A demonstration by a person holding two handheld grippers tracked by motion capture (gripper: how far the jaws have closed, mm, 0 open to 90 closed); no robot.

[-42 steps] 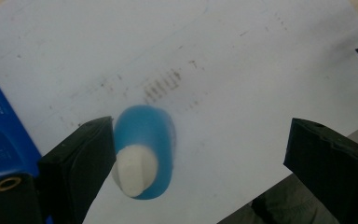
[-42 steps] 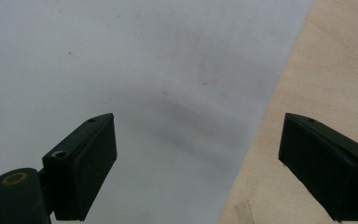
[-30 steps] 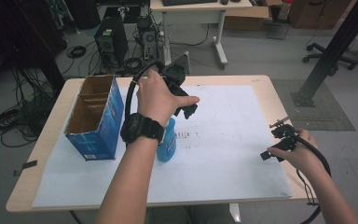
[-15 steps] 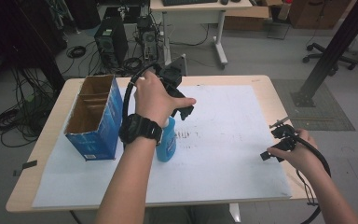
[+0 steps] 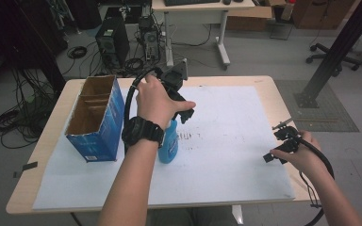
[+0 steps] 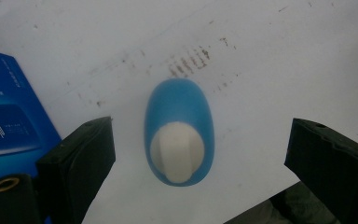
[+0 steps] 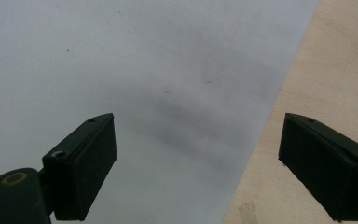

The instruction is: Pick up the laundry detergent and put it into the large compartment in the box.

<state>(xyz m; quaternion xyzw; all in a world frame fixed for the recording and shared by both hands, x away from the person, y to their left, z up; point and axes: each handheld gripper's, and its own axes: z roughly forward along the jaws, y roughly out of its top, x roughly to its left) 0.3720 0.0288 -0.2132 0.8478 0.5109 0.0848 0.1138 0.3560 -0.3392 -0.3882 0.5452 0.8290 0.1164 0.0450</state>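
Note:
A blue bottle with a white cap stands upright on the white paper, right next to a blue cardboard box. My left gripper hangs above the bottle and points down at it. In the left gripper view I look down on the bottle and its cap; the left gripper is open, with a jaw well clear on each side. My right gripper rests low near the table's right edge, open, and the right gripper has just paper between its jaws.
The open-topped box has cardboard dividers inside. White paper covers most of the wooden table, and its right edge meets bare wood. Computers, cables and another desk stand on the floor beyond the table.
My left gripper has shifted slightly lower over the bottle. The bottle, the box and the right gripper have stayed where they were.

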